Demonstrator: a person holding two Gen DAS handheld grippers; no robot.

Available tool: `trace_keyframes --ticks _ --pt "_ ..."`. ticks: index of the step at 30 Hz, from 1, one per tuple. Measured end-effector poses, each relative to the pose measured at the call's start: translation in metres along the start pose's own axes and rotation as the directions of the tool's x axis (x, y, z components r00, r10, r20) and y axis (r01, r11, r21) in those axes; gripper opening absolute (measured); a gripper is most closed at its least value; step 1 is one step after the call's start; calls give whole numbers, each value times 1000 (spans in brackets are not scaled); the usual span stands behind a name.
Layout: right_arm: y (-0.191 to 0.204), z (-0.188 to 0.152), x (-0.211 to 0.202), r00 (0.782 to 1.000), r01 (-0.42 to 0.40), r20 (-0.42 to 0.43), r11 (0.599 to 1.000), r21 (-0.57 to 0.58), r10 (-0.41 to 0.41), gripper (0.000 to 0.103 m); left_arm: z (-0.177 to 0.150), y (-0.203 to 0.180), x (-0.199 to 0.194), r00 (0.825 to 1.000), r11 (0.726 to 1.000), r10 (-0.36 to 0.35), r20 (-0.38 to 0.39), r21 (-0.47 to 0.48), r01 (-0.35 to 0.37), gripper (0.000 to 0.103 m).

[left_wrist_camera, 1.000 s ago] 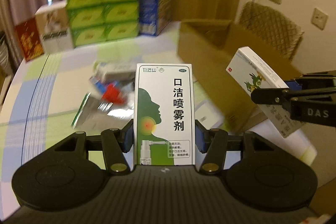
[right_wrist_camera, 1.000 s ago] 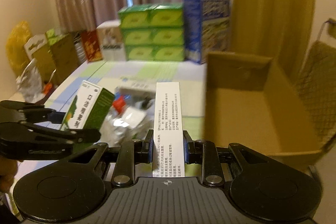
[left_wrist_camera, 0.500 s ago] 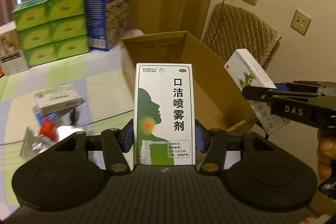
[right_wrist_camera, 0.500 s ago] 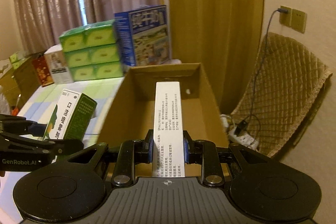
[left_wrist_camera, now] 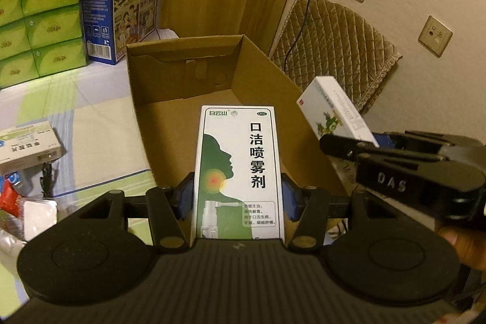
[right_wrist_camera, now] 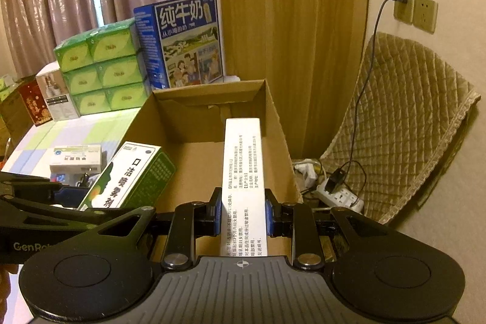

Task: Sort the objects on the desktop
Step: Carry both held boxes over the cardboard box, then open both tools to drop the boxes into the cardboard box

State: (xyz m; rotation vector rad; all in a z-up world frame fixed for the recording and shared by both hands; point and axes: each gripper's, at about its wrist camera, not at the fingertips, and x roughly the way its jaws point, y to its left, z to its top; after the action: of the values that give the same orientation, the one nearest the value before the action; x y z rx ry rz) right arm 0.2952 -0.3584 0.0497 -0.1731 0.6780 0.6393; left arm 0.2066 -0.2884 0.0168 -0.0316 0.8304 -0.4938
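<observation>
Tablecloth-covered table [left_wrist_camera: 100,123] carrying an open cardboard box [left_wrist_camera: 182,72] at its right edge. Left gripper [left_wrist_camera: 237,199] pinches the green spray carton [left_wrist_camera: 238,169], right gripper [right_wrist_camera: 243,211] the white carton [right_wrist_camera: 243,172]. Both cartons hang above the box, long axes pointing forward along the fingers.

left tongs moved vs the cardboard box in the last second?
Yes. The left tongs, gripping the spray box, swung from the table clutter to face the open cardboard box.

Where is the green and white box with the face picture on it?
The green and white spray box is clamped in the left gripper, held over the open cardboard box. In the right wrist view it shows at lower left, beside the narrow white box.
</observation>
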Motion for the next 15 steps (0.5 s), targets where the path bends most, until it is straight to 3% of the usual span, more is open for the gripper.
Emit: trace_keyframes --ticks 5,15 --pt "-1 0 4 1000 4 -10 1000 2 -4 23 5 6 9 1000 999 -8 12 -45 9 51" --pt "2 -1 7 1000 -2 -11 1000 -2 2 23 3 12 -4 999 1000 14 46 -26 -13 48"
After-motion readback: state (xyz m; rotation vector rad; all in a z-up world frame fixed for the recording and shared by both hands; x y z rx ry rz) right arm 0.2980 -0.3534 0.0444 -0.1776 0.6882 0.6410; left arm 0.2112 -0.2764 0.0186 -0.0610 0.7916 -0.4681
